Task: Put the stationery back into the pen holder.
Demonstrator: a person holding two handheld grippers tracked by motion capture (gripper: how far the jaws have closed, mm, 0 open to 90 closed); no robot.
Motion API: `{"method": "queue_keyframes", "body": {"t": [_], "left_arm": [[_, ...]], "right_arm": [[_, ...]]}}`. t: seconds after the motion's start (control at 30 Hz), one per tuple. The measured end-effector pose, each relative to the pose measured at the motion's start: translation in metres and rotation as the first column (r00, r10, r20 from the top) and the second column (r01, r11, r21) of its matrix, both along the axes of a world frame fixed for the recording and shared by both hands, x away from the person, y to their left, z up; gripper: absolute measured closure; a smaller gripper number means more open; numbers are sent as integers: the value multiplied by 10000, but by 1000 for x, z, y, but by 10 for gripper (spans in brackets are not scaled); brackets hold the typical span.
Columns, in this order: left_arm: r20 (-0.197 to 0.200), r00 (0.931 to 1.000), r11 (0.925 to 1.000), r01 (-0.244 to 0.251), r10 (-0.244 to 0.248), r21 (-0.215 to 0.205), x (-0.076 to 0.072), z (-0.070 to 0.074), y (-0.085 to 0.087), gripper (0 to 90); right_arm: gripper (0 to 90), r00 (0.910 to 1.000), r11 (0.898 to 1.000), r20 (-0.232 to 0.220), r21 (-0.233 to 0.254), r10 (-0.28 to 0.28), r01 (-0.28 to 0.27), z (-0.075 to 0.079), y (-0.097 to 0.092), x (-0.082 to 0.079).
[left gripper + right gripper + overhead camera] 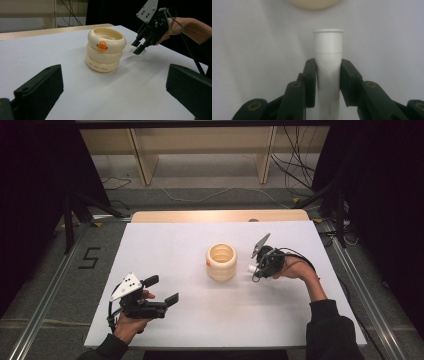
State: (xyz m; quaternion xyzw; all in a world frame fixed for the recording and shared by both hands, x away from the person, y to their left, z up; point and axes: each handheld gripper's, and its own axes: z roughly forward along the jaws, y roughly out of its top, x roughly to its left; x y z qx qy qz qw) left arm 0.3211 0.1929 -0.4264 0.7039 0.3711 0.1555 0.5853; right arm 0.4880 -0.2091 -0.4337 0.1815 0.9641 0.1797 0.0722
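Right gripper (256, 270), seen from above at the right of the white desk (200, 320), clamped on a white plastic tube with a flanged cap (328, 55). In the right gripper view, tube running straight up the middle between the two black fingers (310, 75), both pads pressed flat against its sides, capped end sticking out well beyond the fingertips, lower end passing back between the finger links. Capped end aimed at a cream ring-stacked cup with an orange duck bill on its side (221, 261), standing upright near the middle of the desk; from the left gripper view, cap tip (127, 48) just beside the cup's top ring (107, 40), contact not possible to tell. Tube held low over the desk, tilted slightly downward, right gripper (138, 50) slanting in from the upper right of that view, held by a hand (180, 27). Left gripper (162, 292) resting low at the front left of the desk, well apart from cup and tube, fingers (40, 92) spread wide with nothing between them, pointing toward the cup.
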Motion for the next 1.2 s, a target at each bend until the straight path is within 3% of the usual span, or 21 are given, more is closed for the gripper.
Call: {"method": "queue_keyframes", "body": {"t": [0.17,0.4,0.47,0.6,0.77,1.0,1.13,1.2], "left_arm": [[7,10000,10000,14,-14,17,0,0,0,4],[40,10000,10000,-3,3,12,0,0,0,4],[43,10000,10000,7,-7,18,0,0,0,4],[34,10000,10000,-15,15,-9,0,0,0,4],[39,10000,10000,-22,22,-11,0,0,0,4],[82,10000,10000,-43,43,-46,0,1,1,4],[75,10000,10000,-51,51,-41,0,1,1,4],[80,9999,10000,-62,62,-39,0,0,1,4]], "right_arm": [[688,9996,9904,-32,1354,-271,273,10,-6,0],[688,9939,9550,-115,2763,-1093,1083,15,-9,1],[688,9939,9445,-3,3114,-1101,1047,15,-9,2],[688,9894,9315,141,3393,-1446,1313,19,-9,0],[688,9802,9000,454,4060,-1930,1584,26,-9,-3],[687,9659,8741,941,4534,-2413,1742,31,-5,-6],[687,9532,8441,1110,5011,-2813,1908,33,-7,-6],[687,9499,8374,1230,5138,-2872,1867,34,-7,-7]]}}
